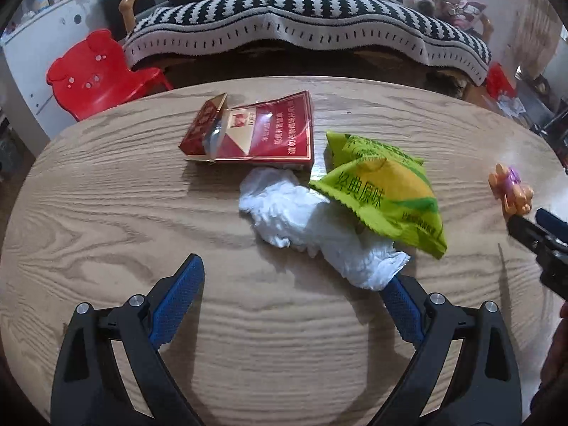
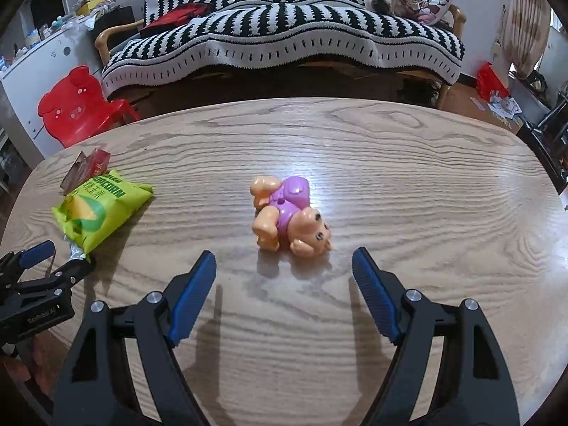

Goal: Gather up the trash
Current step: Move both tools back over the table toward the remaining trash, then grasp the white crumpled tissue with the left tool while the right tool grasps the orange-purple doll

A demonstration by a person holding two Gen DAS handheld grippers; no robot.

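On the oval wooden table (image 1: 106, 213) lie a torn red cigarette pack (image 1: 252, 131), a crumpled white tissue (image 1: 305, 223) and a green-yellow snack bag (image 1: 383, 191) that overlaps the tissue. My left gripper (image 1: 294, 277) is open just in front of the tissue, whose near end covers the right fingertip. My right gripper (image 2: 284, 266) is open and empty, just in front of an orange and purple toy figure (image 2: 289, 218) lying on its side. The snack bag (image 2: 99, 209) and the pack (image 2: 87, 167) also show at the left of the right wrist view.
The toy (image 1: 511, 191) lies at the table's right in the left wrist view, with the right gripper (image 1: 543, 234) beside it. The left gripper (image 2: 39, 273) shows at the right wrist view's left edge. Beyond the table stand a striped sofa (image 2: 284, 35) and a red child's chair (image 1: 96, 74).
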